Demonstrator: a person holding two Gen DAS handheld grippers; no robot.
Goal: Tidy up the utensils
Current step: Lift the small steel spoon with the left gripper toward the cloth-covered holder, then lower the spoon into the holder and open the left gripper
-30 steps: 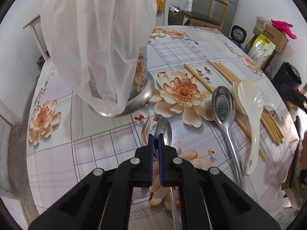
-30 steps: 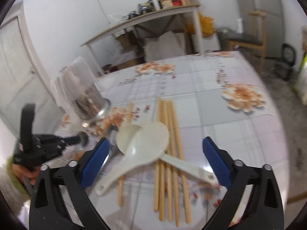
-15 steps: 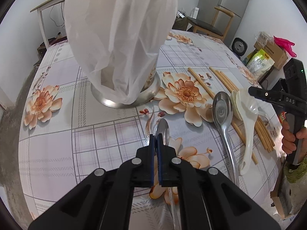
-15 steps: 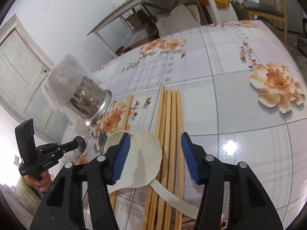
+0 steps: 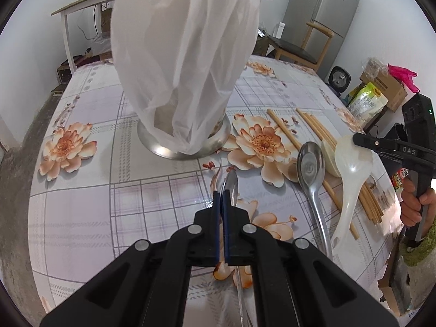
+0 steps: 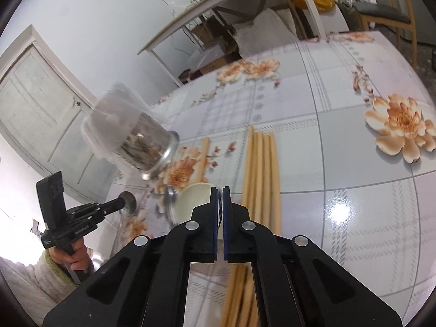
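My left gripper [image 5: 221, 199] is shut on a small metal spoon [image 5: 231, 186], holding it just above the flowered table; its handle runs back under the fingers. Ahead stands the metal utensil holder [image 5: 185, 147], draped in a white plastic bag [image 5: 185, 68]. To the right lie a large metal spoon [image 5: 310, 169], two white plastic spoons [image 5: 351, 163] and several wooden chopsticks [image 5: 313, 125]. My right gripper [image 6: 220, 193] is shut on the bowl rim of the upper white spoon [image 6: 193, 201], with the chopsticks [image 6: 261, 163] just right of it. The holder [image 6: 147, 147] appears at the left.
The table [image 5: 81, 218] carries a glossy floral cloth. One chopstick [image 6: 204, 152] lies apart near the holder. Beyond the table are a wooden chair [image 5: 299, 51], a fridge [image 5: 327, 13], boxes and bags [image 5: 381, 92] and a side table [image 6: 231, 8]. A hand [image 5: 414, 207] holds the right gripper's handle.
The right gripper's jaws have gone from wide open to closed on the white spoon's rim as it dropped toward the table. The left gripper, still holding the small spoon, shifted slightly and rolled.
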